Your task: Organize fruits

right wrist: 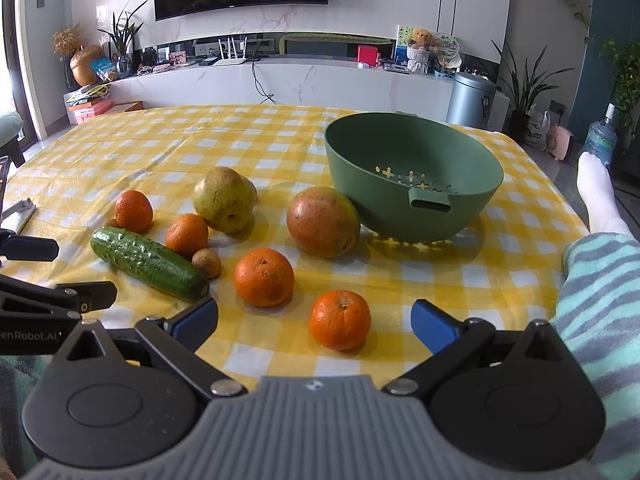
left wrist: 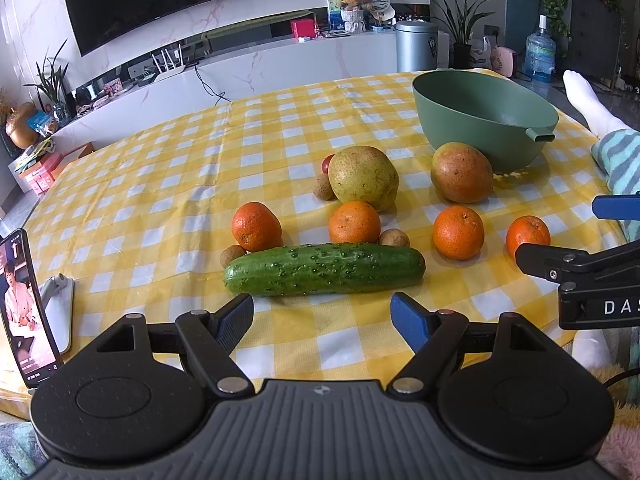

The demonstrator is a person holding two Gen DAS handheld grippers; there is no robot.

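My left tool (left wrist: 322, 314) hangs with its jaws spread wide and nothing between them, just short of the cucumber (left wrist: 324, 269); my right tool (right wrist: 314, 320) is likewise wide open and empty, with the nearest orange (right wrist: 339, 319) sitting just ahead between its blue pads. As I read it, the job has not really started: the green bowl (right wrist: 414, 184) at the far right of the table (right wrist: 168, 148) looks empty, its perforated bottom bare, and every fruit lies loose on the yellow checked cloth. Moving outward from the nearest orange, a second orange (right wrist: 264, 277) lies beside it, a third (right wrist: 187, 235) touches the cucumber's far side, and a fourth (right wrist: 133, 211) sits near the cucumber's left end. Small brown round fruits (right wrist: 207, 262) are tucked against the cucumber and oranges. Behind them stand a yellow-green pear (right wrist: 225, 199) with speckled skin and a reddish-green mango (right wrist: 322, 221) leaning at the bowl's wall. A small red fruit (left wrist: 327, 163) peeks out behind the pear in the left view; I cannot tell what it is. The oranges are dimpled and glossy, the cucumber long and bumpy, the bowl smooth matte plastic with a slotted handle. All of it is left to sort, I judge.
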